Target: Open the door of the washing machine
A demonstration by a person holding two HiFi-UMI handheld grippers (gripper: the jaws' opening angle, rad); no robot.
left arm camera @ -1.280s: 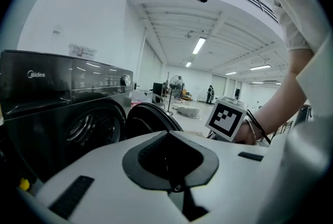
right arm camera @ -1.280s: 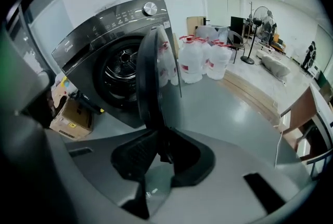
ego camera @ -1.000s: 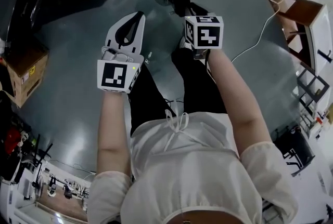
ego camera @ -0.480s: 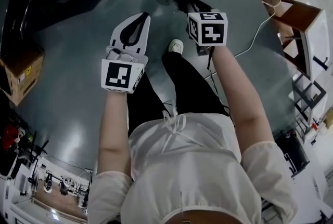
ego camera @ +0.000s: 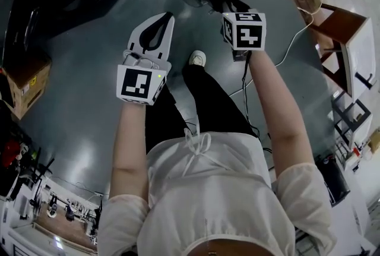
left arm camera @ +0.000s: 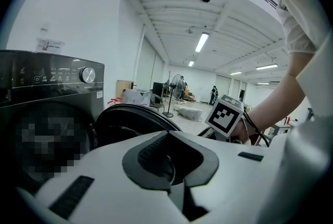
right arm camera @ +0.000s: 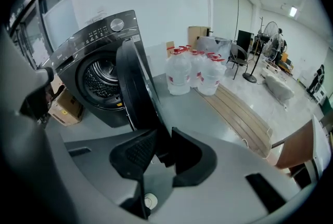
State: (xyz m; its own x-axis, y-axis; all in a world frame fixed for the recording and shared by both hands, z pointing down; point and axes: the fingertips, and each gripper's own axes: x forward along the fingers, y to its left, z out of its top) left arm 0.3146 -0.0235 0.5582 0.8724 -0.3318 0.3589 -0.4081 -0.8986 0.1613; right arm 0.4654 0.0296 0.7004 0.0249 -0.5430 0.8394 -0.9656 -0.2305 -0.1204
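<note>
Pinching the door [right arm camera: 136, 88] by its lower edge, your right tongs [right arm camera: 162, 141] have it between the pads. The door stands swung out from the washing machine [right arm camera: 99, 75]. Your left tongs [ego camera: 167, 16] are pressed together, empty, above the floor [ego camera: 83, 100].

Open door [right arm camera: 136, 88] stands edge-on at centre frame, walling off the drum mouth [right arm camera: 101, 80] from the right. Approach remains from the left, past a cardboard box [right arm camera: 65, 109]. Water jugs [right arm camera: 179, 75] crowd the floor [right arm camera: 192, 108] upper centre.
</note>
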